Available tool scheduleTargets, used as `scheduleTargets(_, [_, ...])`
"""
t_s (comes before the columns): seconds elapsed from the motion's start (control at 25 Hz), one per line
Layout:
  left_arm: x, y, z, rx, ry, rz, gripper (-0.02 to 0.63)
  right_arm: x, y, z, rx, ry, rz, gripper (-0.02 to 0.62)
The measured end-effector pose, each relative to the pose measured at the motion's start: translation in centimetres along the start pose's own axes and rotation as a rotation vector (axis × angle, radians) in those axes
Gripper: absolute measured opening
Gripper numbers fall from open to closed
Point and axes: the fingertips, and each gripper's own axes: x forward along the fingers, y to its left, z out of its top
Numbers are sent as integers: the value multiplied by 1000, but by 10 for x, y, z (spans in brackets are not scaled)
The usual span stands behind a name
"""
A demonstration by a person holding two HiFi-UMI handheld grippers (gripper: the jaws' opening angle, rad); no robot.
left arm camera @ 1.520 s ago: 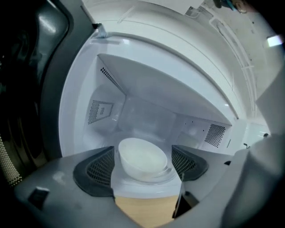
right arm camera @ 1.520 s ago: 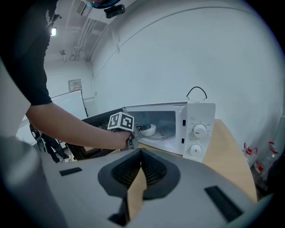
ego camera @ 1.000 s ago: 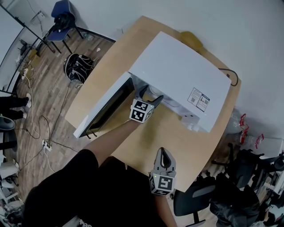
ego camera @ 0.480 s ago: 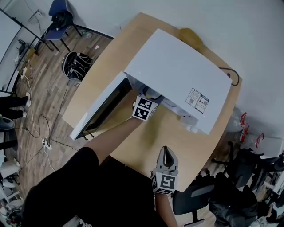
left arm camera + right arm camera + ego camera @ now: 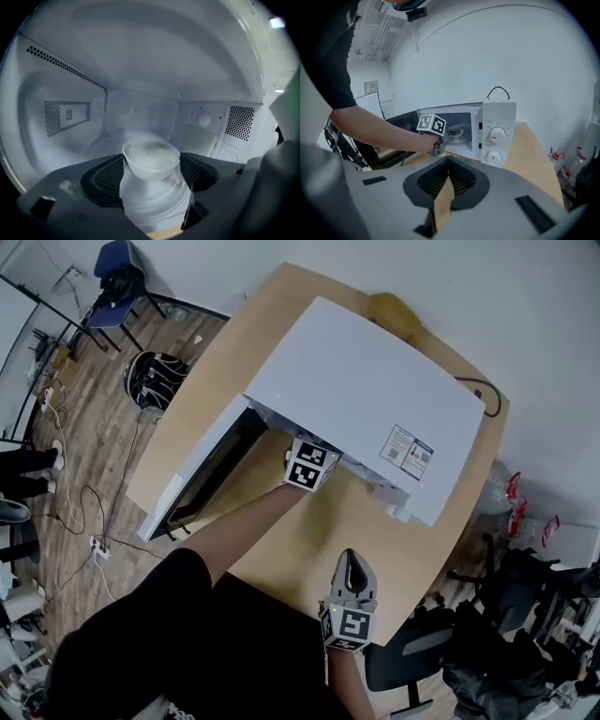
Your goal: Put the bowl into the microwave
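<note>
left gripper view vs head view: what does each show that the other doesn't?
Left gripper view only: bowl gripped between the left gripper's fingers, inside the cavity, above the turntable.
Head view only: the microwave's top, open door, table, right gripper at the table's near edge.
Both: microwave and left gripper.

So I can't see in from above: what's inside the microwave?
The bowl, gripped by the left gripper, holding something pale, over the glass plate. The bowl and jaws cover what lies directly beneath.

L hand-held gripper [image 5: 150, 172] on bowl [image 5: 151, 157], R [image 5: 449, 165] closed
</note>
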Motion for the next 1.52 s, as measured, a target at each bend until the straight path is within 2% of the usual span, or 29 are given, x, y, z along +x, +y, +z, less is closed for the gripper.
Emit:
scheduleTargets(0.28, [5,0,-1,31,6,25,368,4,-13,-5,34,8,-34,60])
scheduleTargets(0.6, [-7,-6,3,10,-25,-3,368,-7,1,-10,28,5,-33,60])
scheduleTargets(0.84, [-46,-7,3,-30,-30,1,368,-25,5,-10,29,-37,-68,60])
scheduleTargets(0.96, [-82,-14,6,-52,-44,-5,368,-38,6,-4,31,-74,-91,60])
scheduleTargets(1.12, [-146,-32,1,-82,-43,-43,368,-65,16,9,100,-152,-143,60])
scheduleTargets(1.2, [-184,-40,-2,-93,-43,-62,368,-78,33,17,90,-190,-145,60])
scheduleTargets(1.36, [-255,-58,-1,-48,-14,-90,368,-101,76,21,30,-232,-147,60])
scheduleTargets(1.52, [-352,-70,-9,-146,-33,-124,368,-140,128,7,4,-246,-141,60])
